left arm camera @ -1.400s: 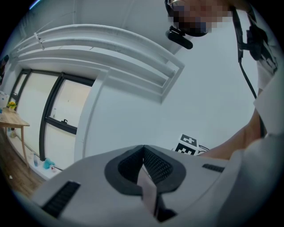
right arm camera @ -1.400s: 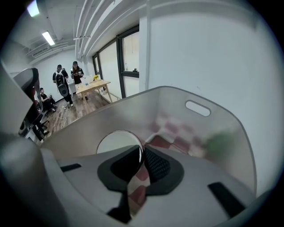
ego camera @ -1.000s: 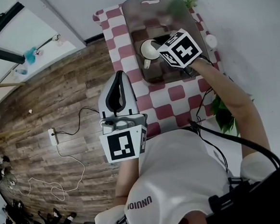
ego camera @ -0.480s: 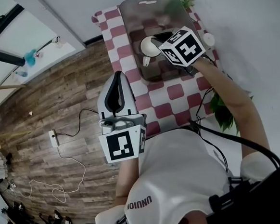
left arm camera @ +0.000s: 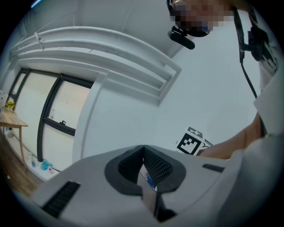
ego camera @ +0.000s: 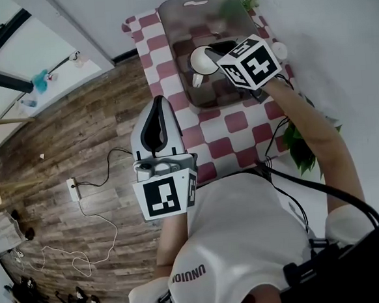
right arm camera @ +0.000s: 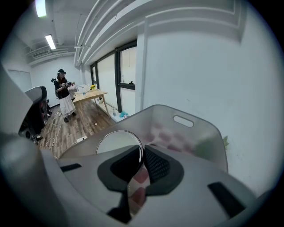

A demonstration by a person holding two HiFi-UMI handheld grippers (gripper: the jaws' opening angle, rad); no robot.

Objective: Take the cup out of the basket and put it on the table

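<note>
Right gripper (right arm camera: pixel 142 156) is clamped shut on the cup's (ego camera: pixel 200 60) thin rim. The cup sits just left of the jaws, its handle toward the person, inside the basket (ego camera: pixel 186 23). Table (ego camera: pixel 236 121) shows on the person's side of the basket. Left gripper (left arm camera: pixel 143 153), closed and empty, is well apart. Against a second ago, the cup and right gripper look slightly higher.

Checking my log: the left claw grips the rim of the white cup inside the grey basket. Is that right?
Wrong claw: the right claw grips the rim of the white cup inside the grey basket, as the right gripper view shows. The left claw is shut on nothing.
</note>
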